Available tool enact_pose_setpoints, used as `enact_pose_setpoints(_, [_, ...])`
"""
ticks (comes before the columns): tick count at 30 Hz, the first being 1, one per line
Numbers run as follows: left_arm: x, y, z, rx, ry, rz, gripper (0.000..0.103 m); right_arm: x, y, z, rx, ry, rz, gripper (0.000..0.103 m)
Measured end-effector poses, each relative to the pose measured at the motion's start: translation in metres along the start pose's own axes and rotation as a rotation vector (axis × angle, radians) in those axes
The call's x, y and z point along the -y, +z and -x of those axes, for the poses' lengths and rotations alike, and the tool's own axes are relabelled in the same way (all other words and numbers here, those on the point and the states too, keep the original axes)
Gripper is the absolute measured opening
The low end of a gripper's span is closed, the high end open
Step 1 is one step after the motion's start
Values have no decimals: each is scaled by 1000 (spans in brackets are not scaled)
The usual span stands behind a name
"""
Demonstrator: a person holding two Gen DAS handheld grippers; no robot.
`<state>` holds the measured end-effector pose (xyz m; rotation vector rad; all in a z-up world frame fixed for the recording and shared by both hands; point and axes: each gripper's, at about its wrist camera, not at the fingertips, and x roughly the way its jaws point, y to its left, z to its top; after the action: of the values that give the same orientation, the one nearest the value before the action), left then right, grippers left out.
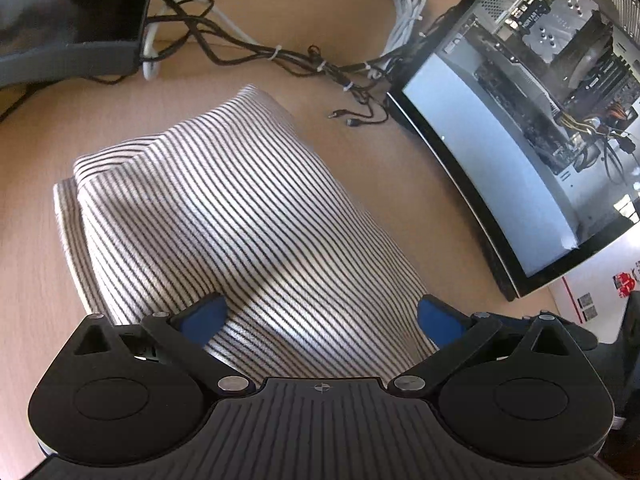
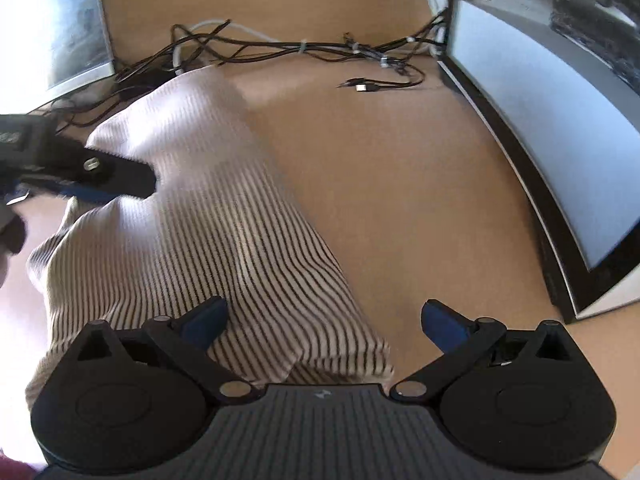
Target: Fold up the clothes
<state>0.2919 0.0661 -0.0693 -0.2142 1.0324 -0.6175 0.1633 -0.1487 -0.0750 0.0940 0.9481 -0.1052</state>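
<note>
A folded white garment with thin dark stripes (image 1: 224, 216) lies on the wooden table (image 1: 36, 264). My left gripper (image 1: 322, 318) is open and empty, hovering over the garment's near end. The garment also shows in the right wrist view (image 2: 208, 232). My right gripper (image 2: 324, 322) is open and empty above the garment's near right corner. The left gripper (image 2: 100, 178) reaches in from the left edge of the right wrist view, over the garment's left side.
A glass-sided computer case (image 1: 532, 128) stands along the right, also seen in the right wrist view (image 2: 540, 148). Tangled cables (image 1: 280, 56) run along the back. A monitor base (image 1: 68, 56) sits at the back left. A white box (image 1: 592, 296) lies at the right.
</note>
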Motion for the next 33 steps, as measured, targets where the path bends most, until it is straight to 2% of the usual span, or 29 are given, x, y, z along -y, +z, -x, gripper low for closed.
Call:
enact_pose_setpoints(3, [-1, 2, 4, 6, 13, 28, 103, -4, 9, 15, 43, 5, 59, 103])
enact_pose_setpoints(7, [10, -6, 21, 30, 78, 26, 103, -3, 21, 34, 122, 0, 92, 103])
enact_pose_setpoints(10, [14, -21, 32, 25, 90, 17, 103, -4, 26, 26, 112, -32, 119, 103])
enact_pose_setpoints(14, [20, -37, 32, 5, 169, -55, 103, -19, 14, -7, -3, -116, 218, 103])
enact_pose_setpoints(16, [22, -42, 29, -10, 213, -95, 103, -28, 4, -3, 42, -155, 250, 103])
enact_pose_setpoints(19, [18, -45, 22, -32, 247, -112, 103, -35, 1, -1, 57, -183, 290, 103])
enact_pose_setpoints(22, [14, -46, 16, -42, 286, -123, 103, -26, 7, -1, 20, -150, 198, 103])
enact_pose_setpoints(27, [12, -46, 12, -49, 296, -145, 103, 12, 5, -5, -52, -11, -60, 103])
enact_pose_setpoints(33, [18, -44, 11, -23, 335, -221, 103, 4, -6, 3, -41, -8, -44, 103])
